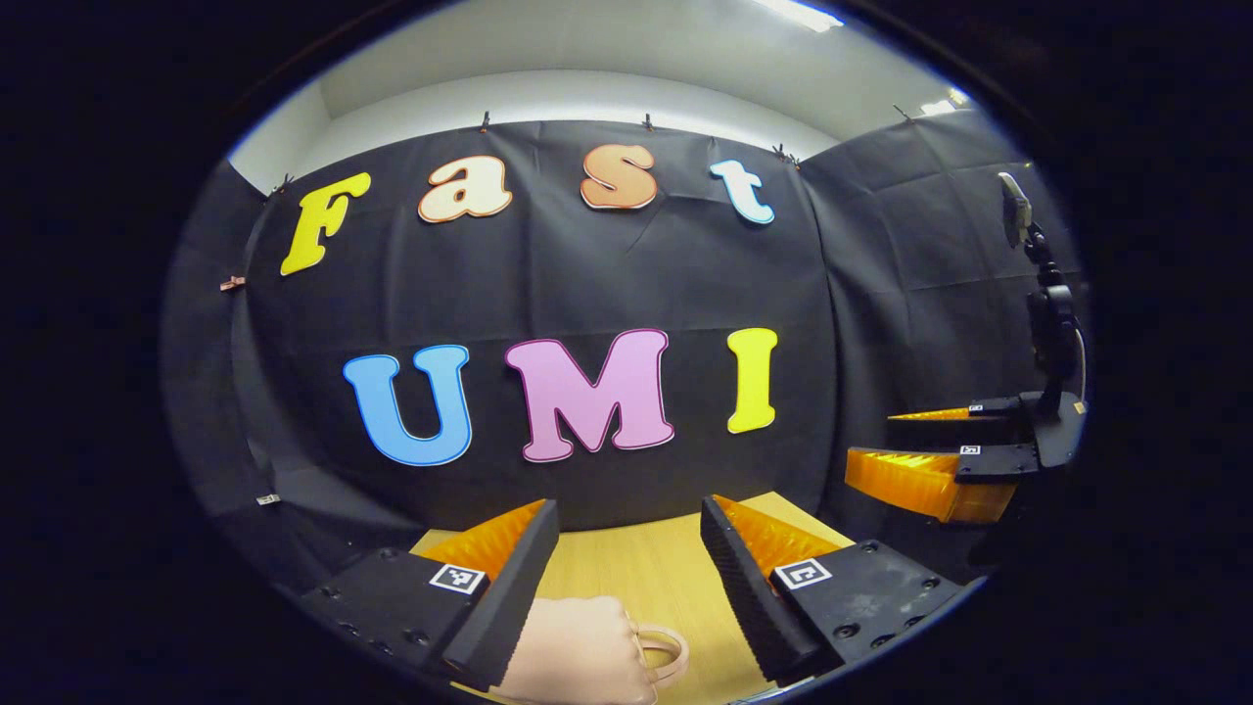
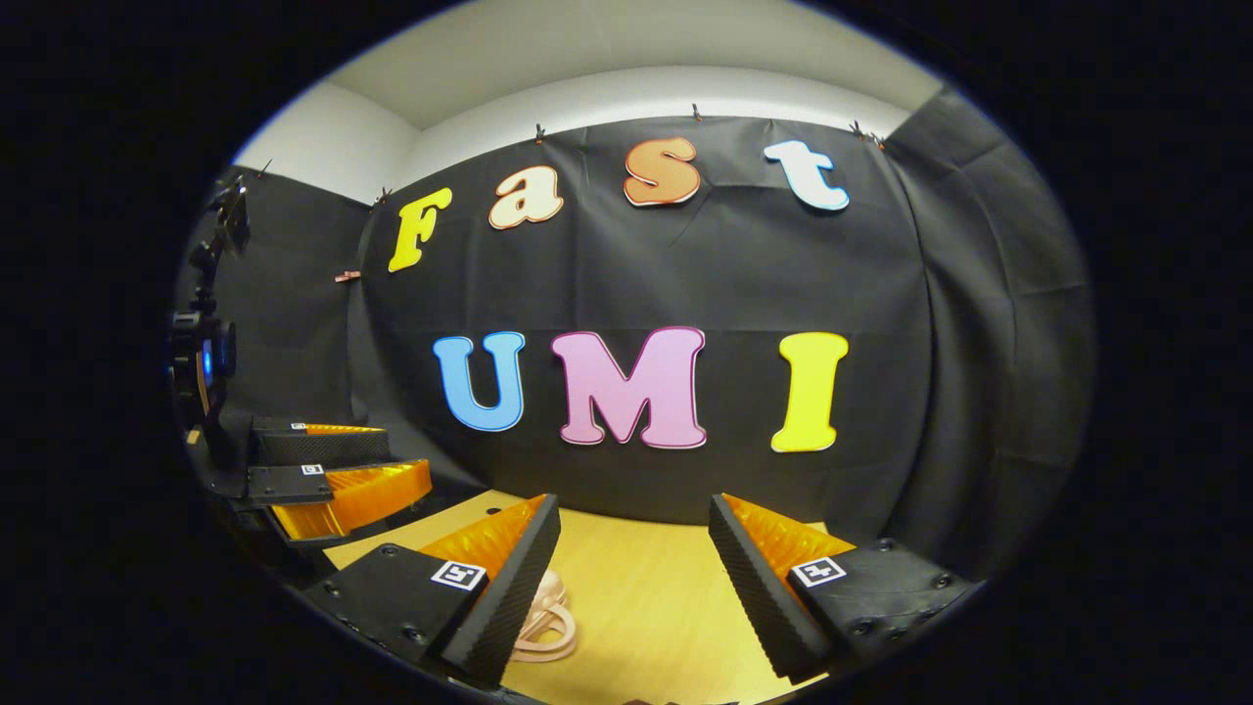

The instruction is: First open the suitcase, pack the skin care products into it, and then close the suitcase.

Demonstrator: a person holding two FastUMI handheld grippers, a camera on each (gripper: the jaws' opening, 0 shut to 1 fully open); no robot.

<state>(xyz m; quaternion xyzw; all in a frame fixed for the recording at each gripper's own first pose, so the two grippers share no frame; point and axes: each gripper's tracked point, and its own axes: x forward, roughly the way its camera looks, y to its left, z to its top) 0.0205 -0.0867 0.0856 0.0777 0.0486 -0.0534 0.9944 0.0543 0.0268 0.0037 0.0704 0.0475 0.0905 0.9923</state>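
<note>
Suitcase, seemingly, below left gripper.

Pale pink suitcase with matching pink handle, light wood-grain table, plain black cloth wall

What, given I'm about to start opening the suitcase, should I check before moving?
1. Left gripper fingers apart, nothing held: ok.
2. Right gripper fingers apart, nothing held: ok.
3. Pink suitcase in sight on the wooden table, low between the left fingers: ok.
4. Its handle visible by the right gripper's left finger: ok.
5. Suitcase open or shut: cannot tell, too little of it shows.
6. Skin care products located: cannot tell.
</note>
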